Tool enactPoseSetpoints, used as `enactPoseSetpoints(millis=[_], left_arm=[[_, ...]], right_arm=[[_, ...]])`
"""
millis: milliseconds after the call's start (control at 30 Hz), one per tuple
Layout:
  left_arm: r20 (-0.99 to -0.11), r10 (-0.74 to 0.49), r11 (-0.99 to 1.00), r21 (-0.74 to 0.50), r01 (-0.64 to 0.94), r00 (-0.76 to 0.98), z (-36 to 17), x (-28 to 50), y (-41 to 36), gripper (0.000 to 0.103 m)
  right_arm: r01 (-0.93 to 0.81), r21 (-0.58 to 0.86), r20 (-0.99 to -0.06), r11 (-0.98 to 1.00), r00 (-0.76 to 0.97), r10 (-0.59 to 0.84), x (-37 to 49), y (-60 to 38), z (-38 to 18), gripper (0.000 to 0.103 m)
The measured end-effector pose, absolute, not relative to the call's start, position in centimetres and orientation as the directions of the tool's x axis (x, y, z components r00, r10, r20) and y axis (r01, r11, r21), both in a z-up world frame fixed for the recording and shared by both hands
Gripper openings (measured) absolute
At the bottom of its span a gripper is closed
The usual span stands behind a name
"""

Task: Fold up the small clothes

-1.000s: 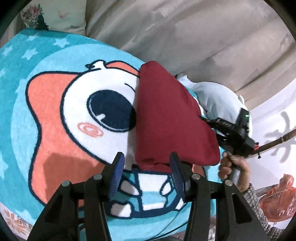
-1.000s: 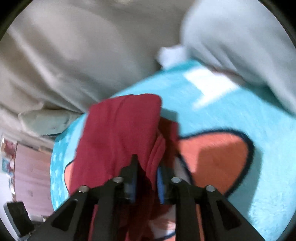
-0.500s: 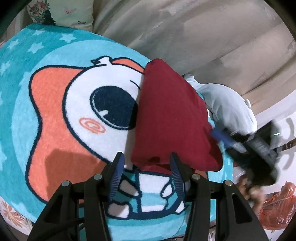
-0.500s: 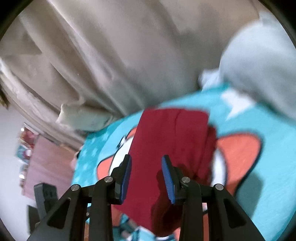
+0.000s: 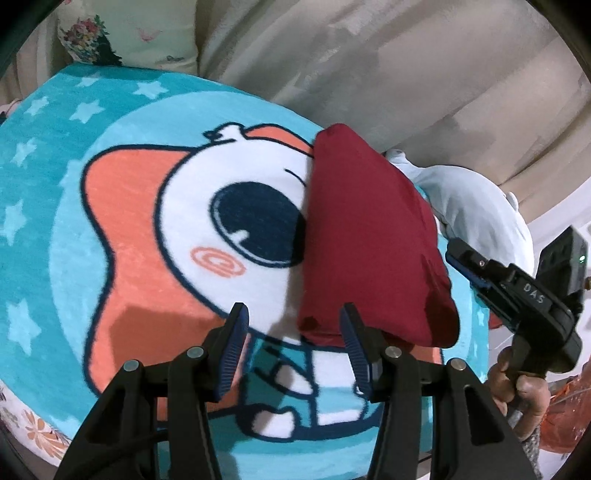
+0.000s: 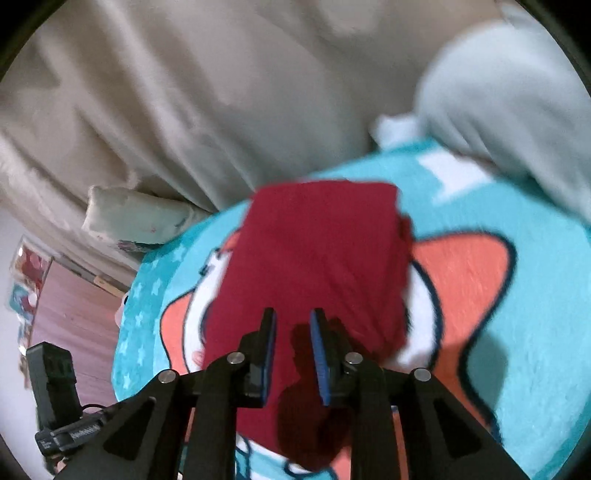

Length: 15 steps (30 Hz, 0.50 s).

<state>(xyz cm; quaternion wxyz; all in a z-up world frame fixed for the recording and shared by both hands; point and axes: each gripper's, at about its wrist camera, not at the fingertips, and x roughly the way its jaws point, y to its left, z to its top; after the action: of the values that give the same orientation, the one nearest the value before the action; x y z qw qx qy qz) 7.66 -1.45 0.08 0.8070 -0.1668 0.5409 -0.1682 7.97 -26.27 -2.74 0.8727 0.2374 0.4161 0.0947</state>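
A folded dark red garment [image 5: 365,240] lies on a round turquoise cartoon rug [image 5: 110,221]. My left gripper [image 5: 293,350] is open and empty, hovering just short of the garment's near edge. My right gripper shows in the left wrist view [image 5: 465,264], off the garment's right side and apart from it. In the right wrist view the right gripper [image 6: 293,354] is open and empty above the red garment [image 6: 317,258], with nothing between the fingers. The rug [image 6: 535,332] lies under it.
A pale blue garment [image 5: 476,206] lies at the rug's far right edge and shows in the right wrist view [image 6: 509,96]. Beige bedding [image 5: 369,55] spreads behind. A floral pillow [image 5: 122,33] sits at the far left. An orange plastic bag [image 5: 565,417] lies lower right.
My right gripper let go of the red garment's edge, opened and pulled back off to the right. The garment now lies flat. My left gripper stayed open and rose slightly.
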Motion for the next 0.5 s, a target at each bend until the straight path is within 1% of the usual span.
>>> enactPoseSetpoints(millis=[67, 133, 267, 333, 433, 500], left_arm=[[-0.821, -0.437, 0.894, -0.44, 0.079, 0.368, 0.2, 7.7, -0.6, 0.05], [-0.823, -0.426, 0.898, -0.434, 0.069, 0.374, 0.2, 7.8, 0.3, 0.051], [-0.835, -0.387, 0.916, -0.397, 0.061, 0.391, 0.3, 8.0, 1.9, 0.052], [-0.838, -0.366, 0.926, -0.371, 0.07, 0.406, 0.4, 8.0, 2.4, 0.053], [-0.84, -0.336, 0.94, -0.329, 0.092, 0.426, 0.6, 8.2, 3.1, 0.054], [-0.839, -0.324, 0.945, -0.307, 0.111, 0.438, 0.6, 8.3, 3.5, 0.054]], right_arm=[[-0.019, 0.499, -0.684, 0.867, 0.606, 0.407, 8.4, -24.3, -3.2, 0.021], [-0.042, 0.499, -0.715, 0.865, 0.545, 0.439, 9.2, -22.2, -4.9, 0.021], [-0.03, 0.448, -0.797, 0.894, 0.441, 0.414, 10.4, -19.8, -9.0, 0.021], [-0.029, 0.438, -0.797, 0.898, 0.449, 0.404, 10.1, -19.8, -8.4, 0.021], [0.001, 0.469, -0.773, 0.883, 0.484, 0.41, 10.4, -20.9, -6.7, 0.021], [0.03, 0.457, -0.766, 0.889, 0.522, 0.376, 11.3, -21.6, -5.6, 0.021]])
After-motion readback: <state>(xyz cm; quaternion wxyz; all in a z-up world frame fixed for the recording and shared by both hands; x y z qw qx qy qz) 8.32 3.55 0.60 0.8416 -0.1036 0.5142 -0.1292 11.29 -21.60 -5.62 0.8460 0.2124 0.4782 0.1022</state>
